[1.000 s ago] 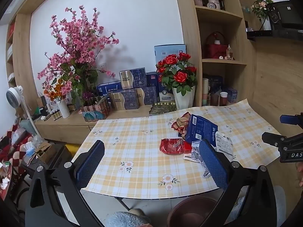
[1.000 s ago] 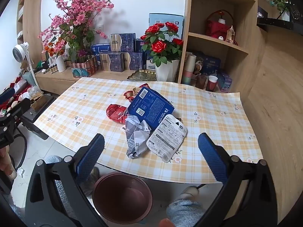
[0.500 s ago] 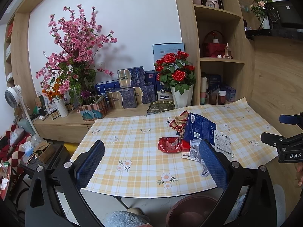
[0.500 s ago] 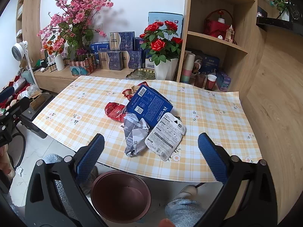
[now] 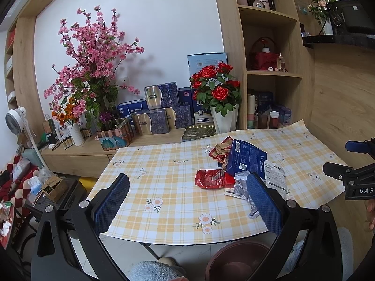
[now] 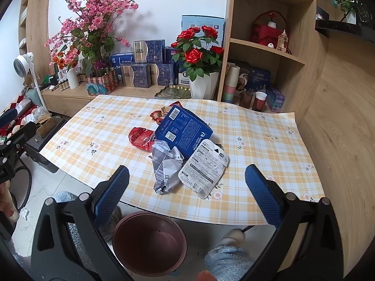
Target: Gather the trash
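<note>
Yellow-checked cloth covers the table (image 6: 112,126), and the trash lies in a loose heap near its middle: a blue coffee box (image 6: 184,132) propped on top, a red foil wrapper (image 6: 140,138) touching its left side, a crumpled grey-white bag (image 6: 165,166) in front, and a white printed packet (image 6: 202,171) just beside that bag at the near edge. A red-gold wrapper (image 6: 161,113) peeks from behind the box. On the floor below the near edge stands a brown plastic bin (image 6: 150,241).

Both tools are held level before the table, short of its edge and above the floor. The right gripper (image 6: 186,195) points at the heap, its blue pads spread wide with nothing between them. The left gripper (image 5: 187,205) faces the cloth left of the heap, fingers equally wide apart and empty.
</note>
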`<state>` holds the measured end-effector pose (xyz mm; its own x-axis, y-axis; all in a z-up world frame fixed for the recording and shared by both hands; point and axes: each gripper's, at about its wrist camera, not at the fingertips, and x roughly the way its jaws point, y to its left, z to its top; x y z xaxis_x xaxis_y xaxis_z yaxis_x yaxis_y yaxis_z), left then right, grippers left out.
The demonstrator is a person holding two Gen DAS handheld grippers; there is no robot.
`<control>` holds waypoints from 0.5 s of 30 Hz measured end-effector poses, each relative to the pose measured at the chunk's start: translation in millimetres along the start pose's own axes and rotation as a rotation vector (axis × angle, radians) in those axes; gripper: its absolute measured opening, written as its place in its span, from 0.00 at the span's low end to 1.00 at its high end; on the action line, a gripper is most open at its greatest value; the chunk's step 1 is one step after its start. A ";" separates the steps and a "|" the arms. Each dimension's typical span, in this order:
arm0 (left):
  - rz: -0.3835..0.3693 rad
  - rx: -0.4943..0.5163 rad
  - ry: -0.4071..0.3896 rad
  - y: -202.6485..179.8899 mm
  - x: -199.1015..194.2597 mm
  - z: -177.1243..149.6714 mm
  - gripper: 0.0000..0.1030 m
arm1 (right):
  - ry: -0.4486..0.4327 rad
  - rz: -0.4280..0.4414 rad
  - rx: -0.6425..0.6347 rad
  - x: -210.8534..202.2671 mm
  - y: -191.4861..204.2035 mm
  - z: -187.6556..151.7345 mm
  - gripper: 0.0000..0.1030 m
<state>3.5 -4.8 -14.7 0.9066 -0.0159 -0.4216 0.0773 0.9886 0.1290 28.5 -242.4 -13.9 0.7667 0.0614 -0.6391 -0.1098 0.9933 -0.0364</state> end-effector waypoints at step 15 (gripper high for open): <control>0.000 0.001 0.003 -2.2 0.7 0.0 0.95 | 0.003 -0.003 0.002 -1.1 -3.2 1.1 0.95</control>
<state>4.0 -7.1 -15.3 0.9056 -0.0151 -0.4239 0.0772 0.9885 0.1297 28.8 -245.5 -12.3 0.7650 0.0583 -0.6414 -0.1064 0.9937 -0.0366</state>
